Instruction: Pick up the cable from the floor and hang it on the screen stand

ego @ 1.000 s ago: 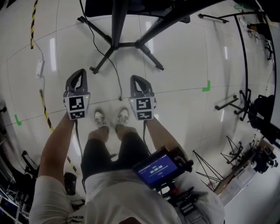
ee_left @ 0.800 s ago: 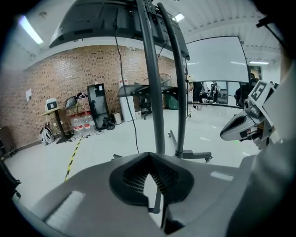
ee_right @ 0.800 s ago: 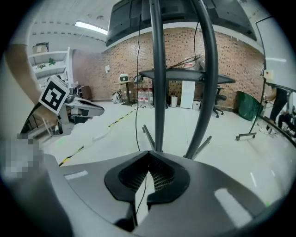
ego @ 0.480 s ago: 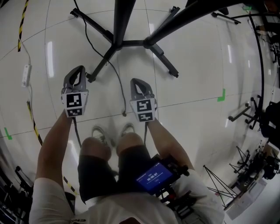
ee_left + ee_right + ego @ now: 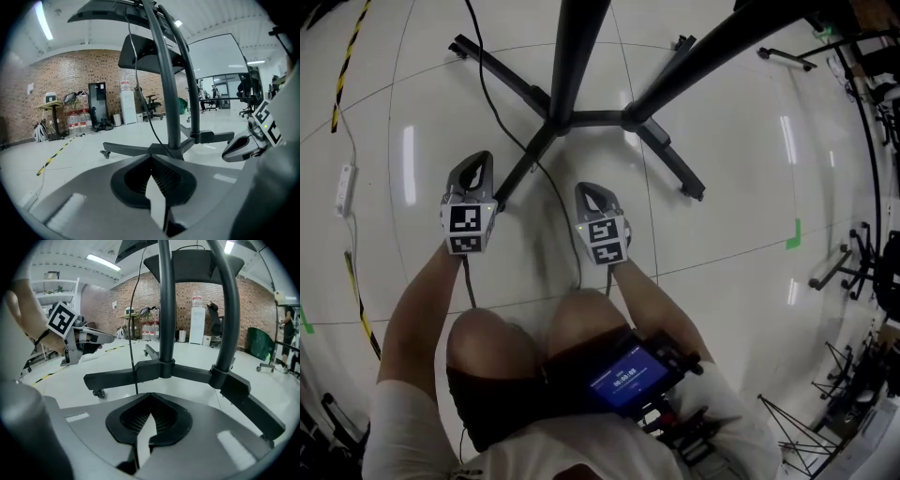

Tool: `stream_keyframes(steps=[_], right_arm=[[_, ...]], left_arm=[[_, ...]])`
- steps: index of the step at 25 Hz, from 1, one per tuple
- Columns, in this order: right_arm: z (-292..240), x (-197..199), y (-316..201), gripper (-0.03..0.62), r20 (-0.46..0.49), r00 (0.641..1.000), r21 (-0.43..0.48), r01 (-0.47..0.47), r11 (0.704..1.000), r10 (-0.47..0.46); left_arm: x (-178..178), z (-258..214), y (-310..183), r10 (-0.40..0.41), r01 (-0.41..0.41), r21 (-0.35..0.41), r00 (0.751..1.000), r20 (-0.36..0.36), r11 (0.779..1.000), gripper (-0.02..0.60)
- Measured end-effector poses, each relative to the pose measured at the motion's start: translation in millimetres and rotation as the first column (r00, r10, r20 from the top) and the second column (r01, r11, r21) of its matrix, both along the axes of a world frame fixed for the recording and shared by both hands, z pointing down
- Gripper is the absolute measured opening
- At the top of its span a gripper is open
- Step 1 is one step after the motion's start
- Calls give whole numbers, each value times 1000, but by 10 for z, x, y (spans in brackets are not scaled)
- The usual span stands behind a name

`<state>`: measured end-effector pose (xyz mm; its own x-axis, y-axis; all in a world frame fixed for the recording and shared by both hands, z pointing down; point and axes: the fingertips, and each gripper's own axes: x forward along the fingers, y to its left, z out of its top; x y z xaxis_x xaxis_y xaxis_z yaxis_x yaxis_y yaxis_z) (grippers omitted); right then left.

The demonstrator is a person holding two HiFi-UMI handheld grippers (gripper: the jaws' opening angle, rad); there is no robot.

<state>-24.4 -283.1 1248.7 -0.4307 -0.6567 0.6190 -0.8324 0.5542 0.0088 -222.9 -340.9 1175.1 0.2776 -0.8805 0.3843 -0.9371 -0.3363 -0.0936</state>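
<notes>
A thin black cable [image 5: 565,220] runs across the white floor from the top left, under a leg of the screen stand [image 5: 572,66], and on between my two grippers toward the person's knees. My left gripper [image 5: 474,162] is just left of that leg and is shut with nothing in it. My right gripper [image 5: 590,188] is just right of the cable, also shut and empty. In the left gripper view the left gripper [image 5: 150,157] faces the stand post [image 5: 171,93] and the cable [image 5: 136,70] hanging beside it. The right gripper [image 5: 151,394] faces the cable [image 5: 135,343].
The stand's black legs [image 5: 670,159] spread over the floor ahead. A white adapter [image 5: 344,187] and yellow-black tape [image 5: 342,75] lie at the left. A green tape mark [image 5: 794,234] and more stands [image 5: 844,272] are at the right. A screen device [image 5: 628,380] hangs at the person's chest.
The person has crouched: both grippers have sunk toward the floor and closer to the stand base. The knees now hide the feet. Both grippers stayed shut.
</notes>
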Motion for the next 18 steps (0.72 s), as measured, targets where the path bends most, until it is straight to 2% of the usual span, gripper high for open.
stream_keyframes(steps=[5, 8, 11, 14, 18], right_arm=[[171, -83, 5, 14, 5, 1000, -23, 11, 1000, -11], [279, -127, 27, 14, 4, 1000, -36, 16, 999, -16], [431, -149, 31, 15, -10, 1000, -48, 11, 999, -12], [612, -166, 34, 50, -20, 1000, -77, 6, 997, -7], [712, -241, 86, 61, -14, 1000, -100, 2, 995, -3]], left_arm=[[30, 130, -24, 5, -5, -29, 1000, -24, 1000, 2], [114, 185, -36, 30, -32, -42, 999, -43, 999, 2], [239, 215, -72, 72, -76, -48, 993, -92, 996, 5], [341, 191, -142, 103, -112, -52, 983, -150, 992, 105], [433, 87, -245, 126, -134, -31, 973, -193, 990, 153]])
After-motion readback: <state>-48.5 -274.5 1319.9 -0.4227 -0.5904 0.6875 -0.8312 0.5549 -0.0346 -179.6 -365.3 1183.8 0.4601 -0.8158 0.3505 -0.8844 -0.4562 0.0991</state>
